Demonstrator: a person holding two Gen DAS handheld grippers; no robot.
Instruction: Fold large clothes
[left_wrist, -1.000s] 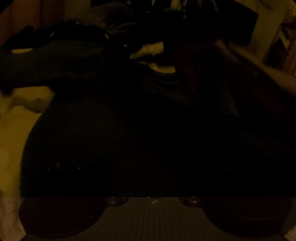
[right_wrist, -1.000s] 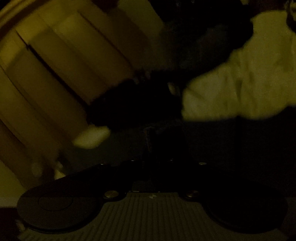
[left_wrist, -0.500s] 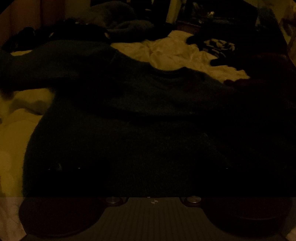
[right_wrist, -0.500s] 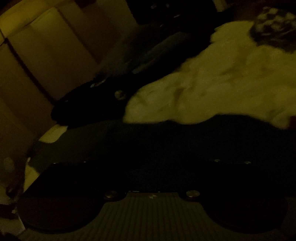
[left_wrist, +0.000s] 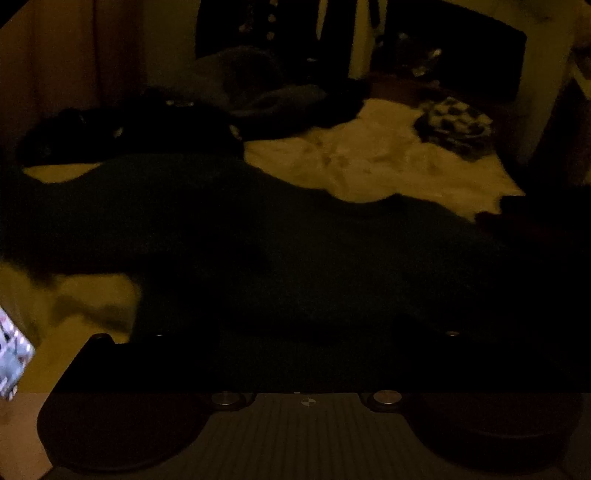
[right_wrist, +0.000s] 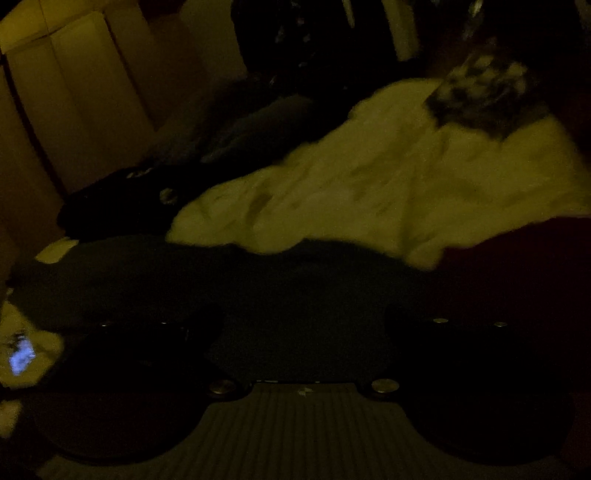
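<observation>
With my right gripper (right_wrist: 303, 332) just opened and empty and the left gripper (left_wrist: 303, 343) also spread, I'm mid-fold on the dark sweater (left_wrist: 295, 251) across mid-frame, and next must regrasp an edge.

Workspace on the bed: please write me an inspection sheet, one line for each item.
Surface: bed with pale cover, rumpled.
Job's things: dark sweater spread on the cover, not yet folded.
Clutter: checkered cloth at far side; dark clothes pile behind the sweater; reddish garment beside the sweater; lit screen at left edge.
Grippers: right hand-held gripper jaws have just been opening, nothing between them; left hand-held gripper wide apart over the sweater.
Cables: nothing seen.
Surroundings: very dim; pale cupboard doors.
</observation>
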